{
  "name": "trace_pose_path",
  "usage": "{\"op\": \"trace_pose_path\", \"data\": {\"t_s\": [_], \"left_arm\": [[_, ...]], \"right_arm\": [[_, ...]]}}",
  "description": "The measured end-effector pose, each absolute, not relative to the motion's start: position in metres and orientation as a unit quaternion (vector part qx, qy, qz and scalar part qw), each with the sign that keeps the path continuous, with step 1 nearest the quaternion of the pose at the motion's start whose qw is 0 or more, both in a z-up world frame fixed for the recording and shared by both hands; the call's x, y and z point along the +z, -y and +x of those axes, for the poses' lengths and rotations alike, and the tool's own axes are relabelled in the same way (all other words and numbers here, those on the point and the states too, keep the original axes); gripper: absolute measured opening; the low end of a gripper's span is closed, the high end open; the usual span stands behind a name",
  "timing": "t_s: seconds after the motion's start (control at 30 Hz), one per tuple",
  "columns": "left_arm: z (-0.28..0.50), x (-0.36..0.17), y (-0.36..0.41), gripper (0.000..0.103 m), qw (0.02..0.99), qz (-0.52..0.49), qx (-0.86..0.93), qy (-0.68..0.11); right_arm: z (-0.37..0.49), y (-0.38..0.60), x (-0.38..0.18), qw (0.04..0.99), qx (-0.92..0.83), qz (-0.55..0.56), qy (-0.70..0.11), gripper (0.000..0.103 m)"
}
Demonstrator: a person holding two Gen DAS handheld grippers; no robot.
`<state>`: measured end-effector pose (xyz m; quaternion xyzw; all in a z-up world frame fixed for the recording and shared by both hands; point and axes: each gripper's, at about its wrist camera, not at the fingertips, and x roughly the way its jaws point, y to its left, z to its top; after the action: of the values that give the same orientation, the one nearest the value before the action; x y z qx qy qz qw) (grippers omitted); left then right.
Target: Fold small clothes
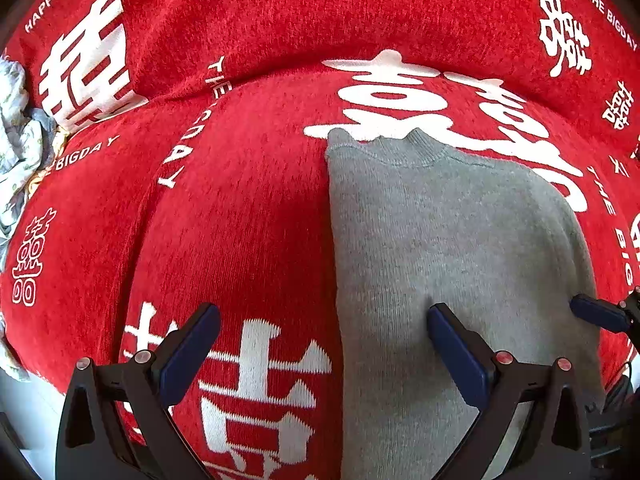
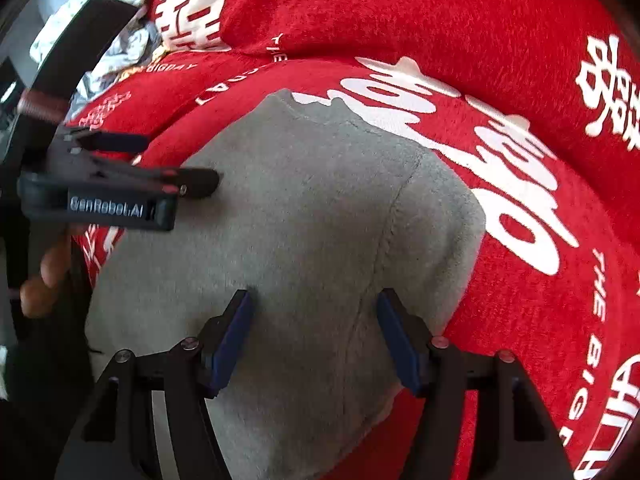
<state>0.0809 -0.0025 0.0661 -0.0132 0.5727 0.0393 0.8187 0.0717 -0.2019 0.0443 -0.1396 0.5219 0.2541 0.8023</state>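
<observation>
A small grey knit sweater (image 1: 452,240) lies flat on a red cover (image 1: 240,200) with white lettering, its ribbed collar (image 1: 416,148) at the far end. My left gripper (image 1: 324,316) is open and straddles the sweater's straight left edge, one finger over the red cover and the other over the grey knit. In the right wrist view, my right gripper (image 2: 312,300) is open over the sweater (image 2: 312,200), with a sleeve seam running between its pads and nothing pinched. The left gripper (image 2: 182,160) shows there at the left, with a hand (image 2: 44,276) on it.
The red cover rises into a padded back (image 1: 320,12) behind the sweater. A crumpled pale patterned cloth (image 1: 16,140) lies at the far left, and shows as the pale cloth (image 2: 120,40) in the right wrist view. Bare red cover (image 2: 540,320) stretches to the sweater's right.
</observation>
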Motion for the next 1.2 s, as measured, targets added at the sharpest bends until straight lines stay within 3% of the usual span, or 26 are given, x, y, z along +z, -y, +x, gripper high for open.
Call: {"op": "trace_pose_path", "data": {"t_s": [0.33, 0.4, 0.57, 0.9, 1.2], "left_arm": [[0.049, 0.092, -0.003, 0.103, 0.833, -0.001, 0.039, -0.552], [0.045, 0.088, -0.001, 0.103, 0.830, 0.002, 0.037, -0.557], [0.037, 0.071, 0.006, 0.103, 0.820, 0.017, 0.032, -0.571], [0.035, 0.073, 0.011, 0.103, 0.821, 0.024, 0.028, -0.570], [0.037, 0.074, 0.015, 0.103, 0.820, 0.022, 0.018, -0.572]], "right_arm": [[0.035, 0.194, 0.079, 0.809, 0.273, -0.154, -0.498, 0.069], [0.027, 0.186, 0.076, 0.803, 0.285, -0.162, -0.497, 0.074], [0.023, 0.181, 0.041, 0.781, 0.274, -0.186, -0.529, 0.075], [0.030, 0.193, 0.066, 0.802, 0.273, -0.156, -0.508, 0.076], [0.050, 0.191, 0.055, 0.794, 0.253, -0.148, -0.533, 0.078]]}}
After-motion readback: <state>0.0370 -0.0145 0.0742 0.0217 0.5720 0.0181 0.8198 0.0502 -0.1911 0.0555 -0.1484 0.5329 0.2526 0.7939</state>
